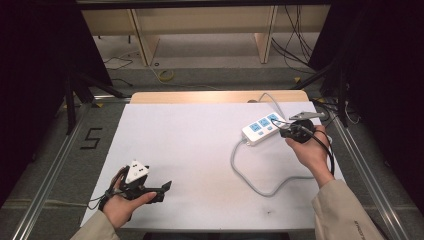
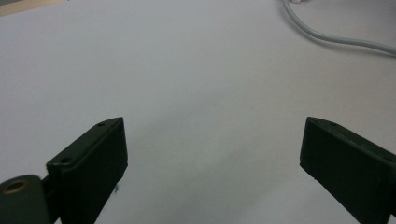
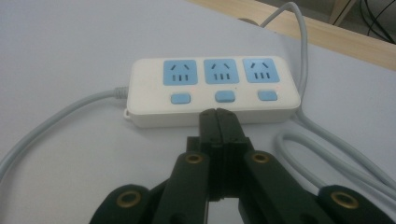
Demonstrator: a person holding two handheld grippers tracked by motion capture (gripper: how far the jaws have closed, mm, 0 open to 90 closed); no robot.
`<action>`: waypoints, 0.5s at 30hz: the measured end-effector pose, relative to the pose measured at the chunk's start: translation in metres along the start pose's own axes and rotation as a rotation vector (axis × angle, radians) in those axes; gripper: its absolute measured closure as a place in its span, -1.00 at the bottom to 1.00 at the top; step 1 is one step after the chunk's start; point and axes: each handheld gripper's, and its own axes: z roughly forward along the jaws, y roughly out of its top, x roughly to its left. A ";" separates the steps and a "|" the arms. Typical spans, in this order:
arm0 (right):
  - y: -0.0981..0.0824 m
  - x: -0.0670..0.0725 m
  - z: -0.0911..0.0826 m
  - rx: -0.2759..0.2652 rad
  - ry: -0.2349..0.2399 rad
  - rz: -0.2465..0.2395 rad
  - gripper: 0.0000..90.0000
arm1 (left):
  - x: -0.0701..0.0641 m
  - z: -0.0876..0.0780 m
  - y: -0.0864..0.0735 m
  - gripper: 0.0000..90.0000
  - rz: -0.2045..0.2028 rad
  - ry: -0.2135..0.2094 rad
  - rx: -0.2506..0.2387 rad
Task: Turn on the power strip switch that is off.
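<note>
The desk [image 1: 200,150] lies bare from its middle round to nine o'clock, open passage for either hand. At two o'clock the power strip [image 1: 261,128] blocks the way, and its grey cord [image 1: 240,170] loops through four o'clock toward the near edge.

White surface [image 1: 200,150], flat and wide, with a strip of pale wood along the far edge. On the right side, a white power strip [image 1: 261,128] with three blue sockets and three blue buttons. From its near end, a grey cord [image 1: 250,180] curling in a big loop across the white top. Another grey cord near the far end of the strip, running off over the wood edge. Small dark mark near the front edge, maybe a smudge.
</note>
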 end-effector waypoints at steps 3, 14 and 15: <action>0.002 -0.001 0.001 0.005 -0.002 0.000 1.00 | 0.000 0.000 0.000 -0.84 -0.003 0.001 -0.001; 0.010 -0.002 0.007 0.029 0.000 0.000 1.00 | -0.001 0.001 0.000 -0.84 0.002 0.001 0.001; 0.010 -0.002 0.007 0.029 0.000 0.000 1.00 | -0.001 0.001 0.000 -0.84 0.002 0.001 0.001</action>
